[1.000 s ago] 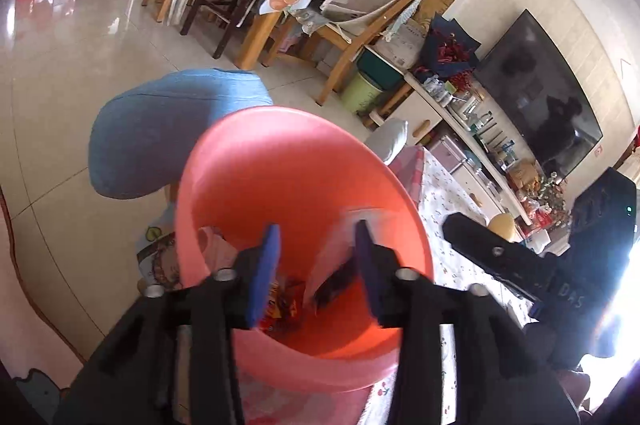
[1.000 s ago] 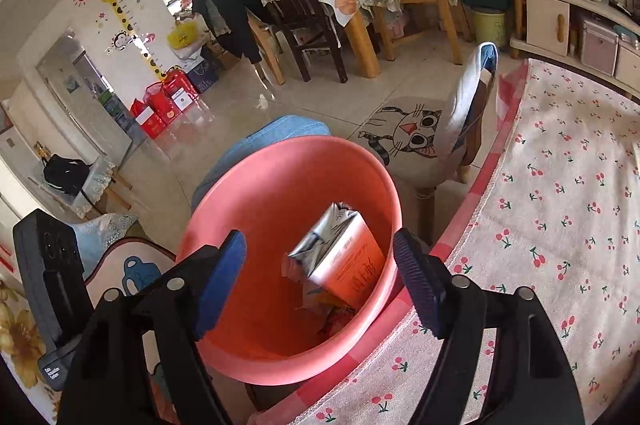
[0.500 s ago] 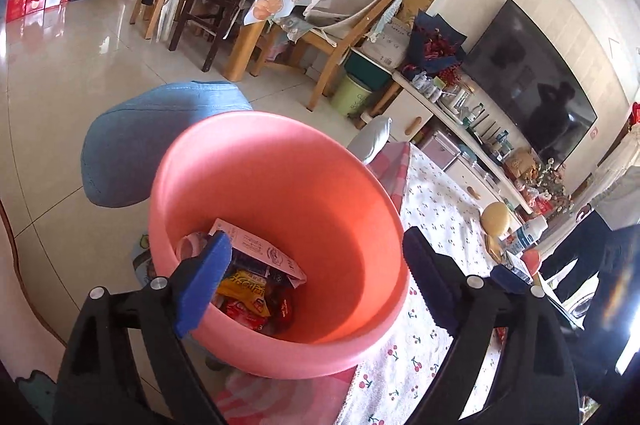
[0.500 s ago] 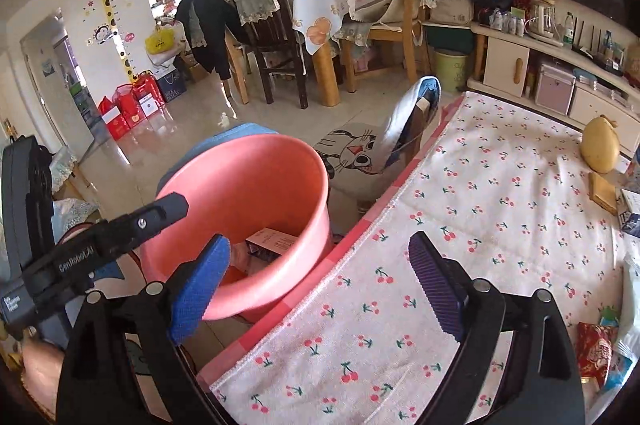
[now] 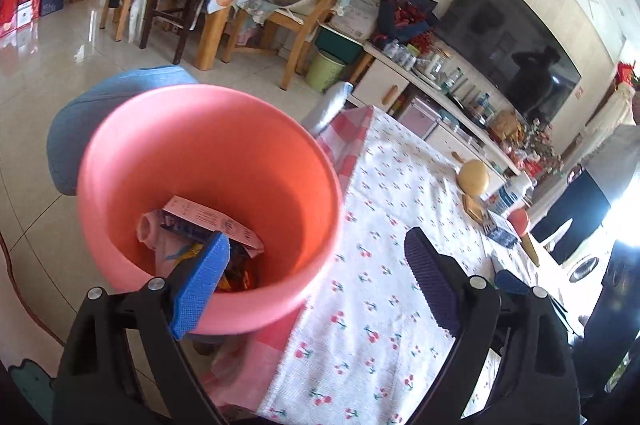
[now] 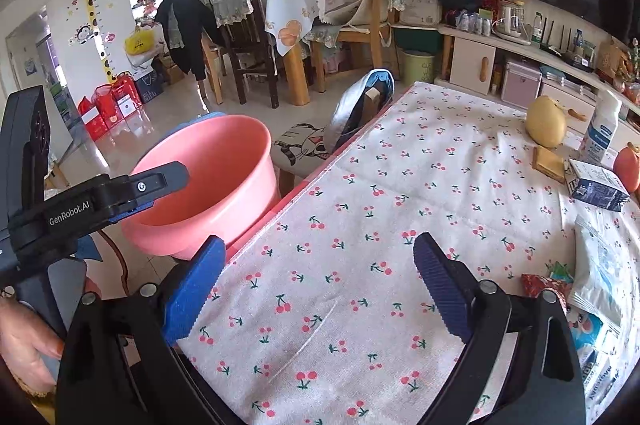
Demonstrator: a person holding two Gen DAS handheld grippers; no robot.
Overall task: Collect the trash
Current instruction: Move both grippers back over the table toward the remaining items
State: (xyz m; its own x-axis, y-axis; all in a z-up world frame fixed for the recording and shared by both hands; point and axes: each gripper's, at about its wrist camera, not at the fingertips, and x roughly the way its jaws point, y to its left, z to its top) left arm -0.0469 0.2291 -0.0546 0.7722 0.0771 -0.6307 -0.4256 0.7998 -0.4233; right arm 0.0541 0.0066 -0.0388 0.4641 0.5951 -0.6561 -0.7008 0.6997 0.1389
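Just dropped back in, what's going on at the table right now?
A person with a gripper in each hand is clearing trash off the cherry-print table into the pink bucket at its edge. The bucket already holds a carton and wrappers. Both grippers are open and empty: the left gripper hangs at the bucket's rim, the right gripper is over the cloth. More packets lie at the table's right side, not yet picked up.
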